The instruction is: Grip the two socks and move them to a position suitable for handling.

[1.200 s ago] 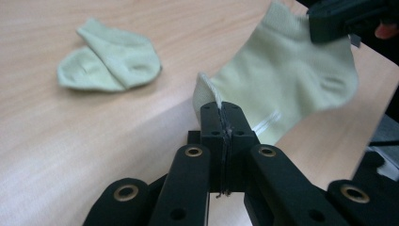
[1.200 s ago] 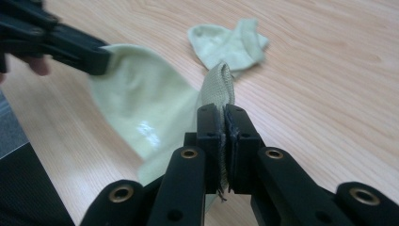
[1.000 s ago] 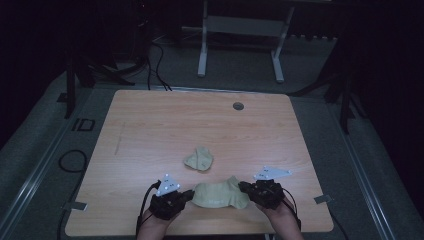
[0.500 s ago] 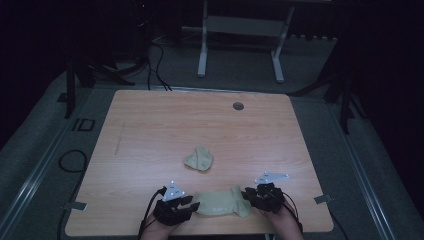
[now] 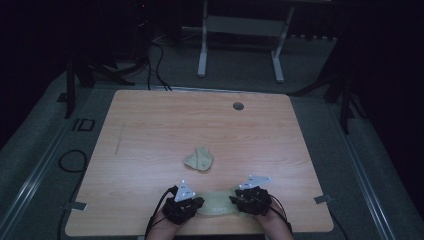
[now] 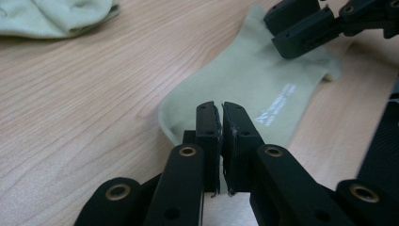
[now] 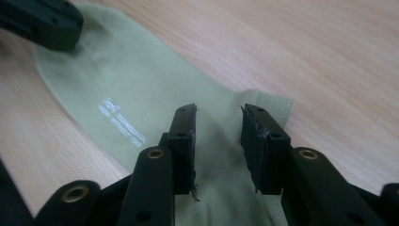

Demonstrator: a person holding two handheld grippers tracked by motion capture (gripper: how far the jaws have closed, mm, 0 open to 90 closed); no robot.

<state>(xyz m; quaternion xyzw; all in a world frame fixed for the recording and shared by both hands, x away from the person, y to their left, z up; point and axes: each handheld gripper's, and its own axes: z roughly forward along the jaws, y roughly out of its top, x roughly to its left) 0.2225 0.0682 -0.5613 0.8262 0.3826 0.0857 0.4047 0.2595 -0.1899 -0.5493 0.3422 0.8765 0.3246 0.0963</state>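
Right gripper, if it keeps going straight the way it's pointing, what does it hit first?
Probably the flat pale-green sock: the right gripper hangs over it, jaws parted, with nothing nearer. Farther along that line is the left gripper, though depth is unclear.

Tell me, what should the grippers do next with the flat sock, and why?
Probably lift the right gripper clear. Its jaws have just been opening and stand apart over the flat sock, gripping nothing, while the left gripper is shut at the sock's other end. The sock lies smooth on the table.
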